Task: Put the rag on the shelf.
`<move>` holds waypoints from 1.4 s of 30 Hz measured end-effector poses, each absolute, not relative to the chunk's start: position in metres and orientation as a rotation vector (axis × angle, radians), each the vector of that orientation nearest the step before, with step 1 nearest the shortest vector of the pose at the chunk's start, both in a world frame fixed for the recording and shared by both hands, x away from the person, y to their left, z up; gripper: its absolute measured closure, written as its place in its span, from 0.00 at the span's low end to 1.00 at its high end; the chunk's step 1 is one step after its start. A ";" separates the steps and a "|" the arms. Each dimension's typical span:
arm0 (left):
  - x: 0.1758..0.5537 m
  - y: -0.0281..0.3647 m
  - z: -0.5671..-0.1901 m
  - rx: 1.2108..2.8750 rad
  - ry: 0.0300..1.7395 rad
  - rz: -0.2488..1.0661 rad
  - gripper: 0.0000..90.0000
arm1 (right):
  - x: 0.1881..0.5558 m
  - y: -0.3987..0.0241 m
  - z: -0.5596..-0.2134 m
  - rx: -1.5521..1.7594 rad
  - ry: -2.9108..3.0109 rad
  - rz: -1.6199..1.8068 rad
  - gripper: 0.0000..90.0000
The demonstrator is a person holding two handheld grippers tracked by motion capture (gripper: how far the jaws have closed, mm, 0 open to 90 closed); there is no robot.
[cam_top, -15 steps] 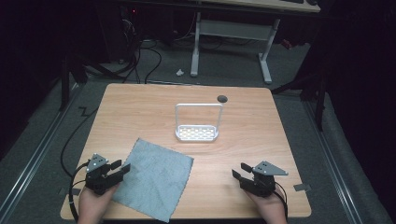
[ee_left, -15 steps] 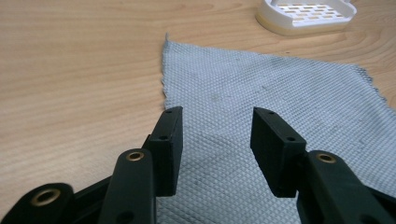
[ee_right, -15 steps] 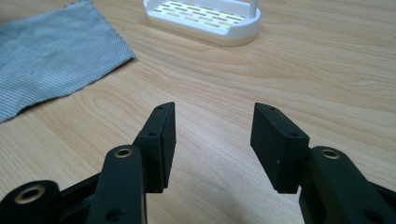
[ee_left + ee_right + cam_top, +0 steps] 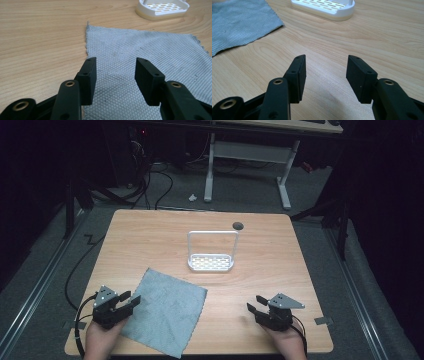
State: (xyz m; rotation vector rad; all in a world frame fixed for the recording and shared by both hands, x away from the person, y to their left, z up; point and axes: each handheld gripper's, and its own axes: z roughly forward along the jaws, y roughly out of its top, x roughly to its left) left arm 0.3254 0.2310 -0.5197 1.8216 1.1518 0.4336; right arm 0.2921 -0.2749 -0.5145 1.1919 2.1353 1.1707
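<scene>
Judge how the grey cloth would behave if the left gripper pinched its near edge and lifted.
The grey cloth looks thin and woven, lying flat, so it would probably droop limply. Its textured weave likely grips well. It seems light, with frayed edges.

The left gripper (image 4: 115, 75) has its jaws wide apart over a grey cloth (image 4: 145, 57) on the counter (image 4: 37, 37).

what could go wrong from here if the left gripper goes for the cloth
1. The left gripper hangs open over the cloth, which lies flat; the jaws may slide on it or scrape the table rather than pinch a fold.
2. The cloth's near corner juts past the table edge, so a tug could drag it off.
3. The right gripper is apart from it and cannot pin it.
</scene>
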 end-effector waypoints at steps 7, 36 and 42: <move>0.324 0.225 -0.516 1.843 1.146 0.411 0.58 | 0.291 -0.274 -0.514 1.176 2.130 1.176 0.56; 0.301 0.102 -0.524 2.195 0.806 0.164 0.96 | 0.292 -0.240 -0.511 1.097 2.281 1.159 0.92; 0.305 0.147 -0.516 2.082 0.963 0.289 0.89 | 0.292 -0.216 -0.514 1.008 2.365 1.142 0.96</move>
